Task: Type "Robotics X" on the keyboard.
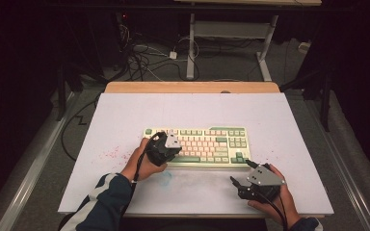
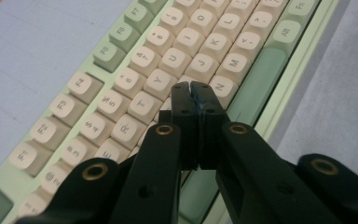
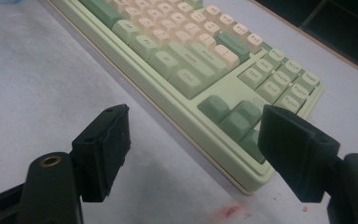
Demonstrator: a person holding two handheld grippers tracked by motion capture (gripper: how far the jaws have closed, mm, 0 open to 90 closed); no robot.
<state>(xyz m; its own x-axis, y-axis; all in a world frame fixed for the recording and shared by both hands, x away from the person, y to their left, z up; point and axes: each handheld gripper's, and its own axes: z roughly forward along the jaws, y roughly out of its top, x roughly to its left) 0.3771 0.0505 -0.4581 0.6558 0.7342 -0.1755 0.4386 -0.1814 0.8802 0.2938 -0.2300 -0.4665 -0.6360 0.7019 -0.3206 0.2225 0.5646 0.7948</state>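
- Far left of the high view: the white table cover [image 1: 120, 115] lies bare at its left part, with faint red specks [image 1: 110, 155] scattered just left of the person's left hand [image 1: 142, 166]; a dark sleeve with pale stripes [image 1: 103, 202] comes in from the bottom edge.
- Left gripper [image 1: 169, 144]: held over the left part of the keyboard [image 1: 221, 132], pointing across the keys; in the left gripper view its jaws are pressed together with nothing between them, the closed tips [image 2: 190, 91] poised over the pale letter keys near the G and H row; whether the tips touch a keycap cannot be told.
- Keyboard: pale green case with cream letter keys and green outer keys; it lies flat near the middle of the table cover, long side running left to right, just beyond both hands; the green space bar [image 2: 256, 84] shows to the right of the closed tips.
- A faint blue smudge [image 1: 165, 179] marks the cover just in front of the keyboard, between the two hands.
- Right gripper [image 1: 241, 185]: held in the right hand [image 1: 274, 195] at the near right of the cover, close to the keyboard's near right corner but apart from it; its jaws stand wide with nothing between them; the right gripper view shows the arrow keys [image 3: 235, 116] and the corner of the case [image 3: 249, 179] beyond the gap, and a red stain [image 3: 226, 212] on the cover below.
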